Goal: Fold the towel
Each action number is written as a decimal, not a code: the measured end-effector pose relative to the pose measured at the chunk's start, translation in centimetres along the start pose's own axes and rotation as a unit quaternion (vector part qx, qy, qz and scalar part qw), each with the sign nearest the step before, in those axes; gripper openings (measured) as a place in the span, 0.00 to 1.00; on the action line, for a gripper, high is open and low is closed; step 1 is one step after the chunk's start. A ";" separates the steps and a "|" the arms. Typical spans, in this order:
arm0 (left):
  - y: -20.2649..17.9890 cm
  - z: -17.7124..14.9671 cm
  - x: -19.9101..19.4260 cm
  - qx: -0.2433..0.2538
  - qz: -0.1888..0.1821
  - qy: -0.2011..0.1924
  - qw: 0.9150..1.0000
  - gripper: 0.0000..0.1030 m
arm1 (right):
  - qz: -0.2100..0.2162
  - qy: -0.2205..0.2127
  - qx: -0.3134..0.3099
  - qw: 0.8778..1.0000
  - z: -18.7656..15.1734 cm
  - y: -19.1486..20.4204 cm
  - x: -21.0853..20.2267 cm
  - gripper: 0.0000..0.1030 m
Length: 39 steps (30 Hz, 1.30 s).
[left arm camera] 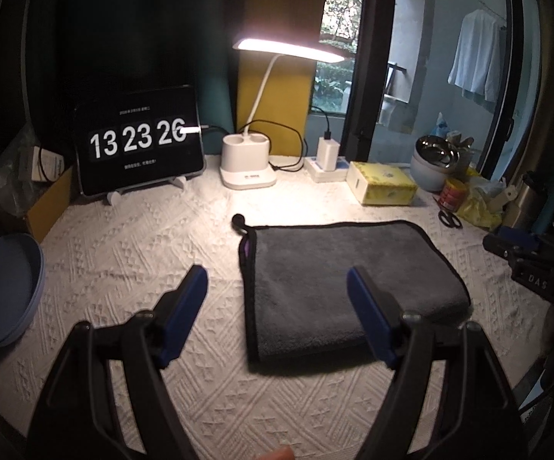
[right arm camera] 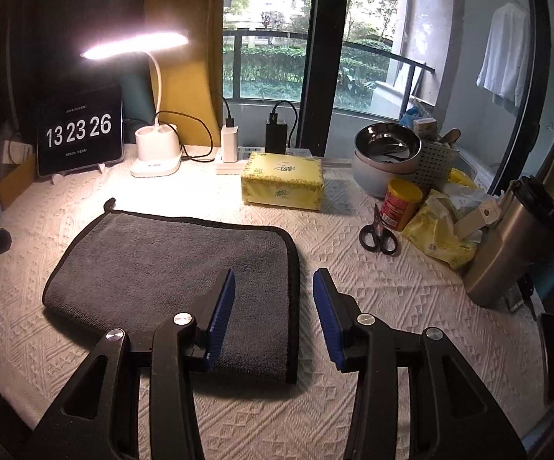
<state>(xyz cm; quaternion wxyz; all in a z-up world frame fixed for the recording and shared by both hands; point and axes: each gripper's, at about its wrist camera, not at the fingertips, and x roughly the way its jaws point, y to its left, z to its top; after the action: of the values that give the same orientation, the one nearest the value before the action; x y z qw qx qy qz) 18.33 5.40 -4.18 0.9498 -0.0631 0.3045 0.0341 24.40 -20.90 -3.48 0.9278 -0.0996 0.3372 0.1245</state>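
A dark grey towel (left arm camera: 338,280) with black edging lies folded flat on the white textured tablecloth (left arm camera: 131,253); it also shows in the right wrist view (right arm camera: 161,264). A hanging loop sticks out at its far left corner. My left gripper (left arm camera: 277,280) is open and empty, held above the towel's near left edge. My right gripper (right arm camera: 274,283) is open and empty, held above the towel's near right edge. The right gripper's body shows at the right edge of the left wrist view (left arm camera: 526,264).
At the back stand a tablet clock (left arm camera: 138,142), a lit desk lamp (left arm camera: 248,165), a charger (left arm camera: 328,153) and a yellow tissue box (right arm camera: 282,182). At the right are scissors (right arm camera: 378,235), a red can (right arm camera: 401,203), steel bowls (right arm camera: 386,153) and a steel flask (right arm camera: 507,245). Blue plates (left arm camera: 4,287) sit left.
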 end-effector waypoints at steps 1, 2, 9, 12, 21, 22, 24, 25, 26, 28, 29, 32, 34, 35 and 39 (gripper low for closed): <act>-0.1 -0.1 -0.3 0.000 -0.001 -0.002 1.000 0.74 | 0.000 -0.001 0.000 1.000 -0.1 0.0 -0.3 0.44; -0.1 -0.1 -0.6 0.000 -0.002 -0.004 1.000 0.74 | 0.000 -0.003 0.001 1.000 -0.2 0.0 -0.7 0.44; -0.5 -0.6 -3.1 0.002 -0.009 -0.021 1.000 0.74 | 0.004 -0.020 0.003 1.000 -0.8 0.2 -3.3 0.44; -0.7 -0.8 -4.2 0.004 -0.012 -0.027 1.000 0.74 | 0.003 -0.027 0.000 1.000 -1.1 0.5 -4.4 0.44; -1.5 -1.4 -8.0 0.021 0.002 -0.064 0.998 0.74 | -0.001 -0.052 -0.005 0.999 -1.7 1.2 -8.0 0.44; -1.4 -1.4 -8.5 0.019 -0.003 -0.067 0.998 0.74 | -0.002 -0.055 -0.006 0.998 -1.7 1.2 -8.5 0.44; -1.4 -1.5 -9.3 0.015 -0.005 -0.074 0.997 0.74 | -0.002 -0.063 -0.008 0.998 -1.8 1.4 -9.4 0.44; -1.4 -1.5 -9.8 0.014 -0.005 -0.079 0.997 0.74 | -0.002 -0.067 -0.010 0.998 -1.8 1.5 -10.0 0.44; -1.4 -1.6 -10.2 0.013 -0.005 -0.083 0.996 0.74 | -0.002 -0.071 -0.011 0.997 -1.9 1.6 -10.3 0.44; -1.3 -1.6 -11.0 0.011 -0.007 -0.091 0.996 0.74 | -0.003 -0.080 -0.014 0.997 -1.9 1.8 -11.4 0.44; -1.3 -1.6 -11.5 0.012 -0.007 -0.096 0.995 0.74 | -0.003 -0.084 -0.015 0.996 -1.9 1.9 -11.9 0.44; -1.7 -1.6 -12.9 0.015 -0.009 -0.109 0.994 0.74 | -0.004 -0.101 -0.017 0.995 -2.0 2.0 -13.6 0.44; -2.0 -1.7 -13.8 0.019 -0.012 -0.118 0.993 0.74 | -0.004 -0.111 -0.016 0.994 -2.1 2.1 -14.5 0.44; -2.0 -1.7 -14.1 0.020 -0.013 -0.121 0.992 0.75 | -0.004 -0.115 -0.016 0.993 -2.1 2.1 -14.9 0.44; -2.4 -1.8 -15.6 0.021 -0.015 -0.133 0.991 0.76 | -0.006 -0.130 -0.014 0.991 -2.5 2.0 -16.8 0.44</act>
<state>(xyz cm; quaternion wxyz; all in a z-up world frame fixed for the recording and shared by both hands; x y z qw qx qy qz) 4.91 2.40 3.71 0.9834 -0.0430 0.1752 0.0217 9.86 -22.39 5.35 0.9631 -0.0980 0.2110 0.1355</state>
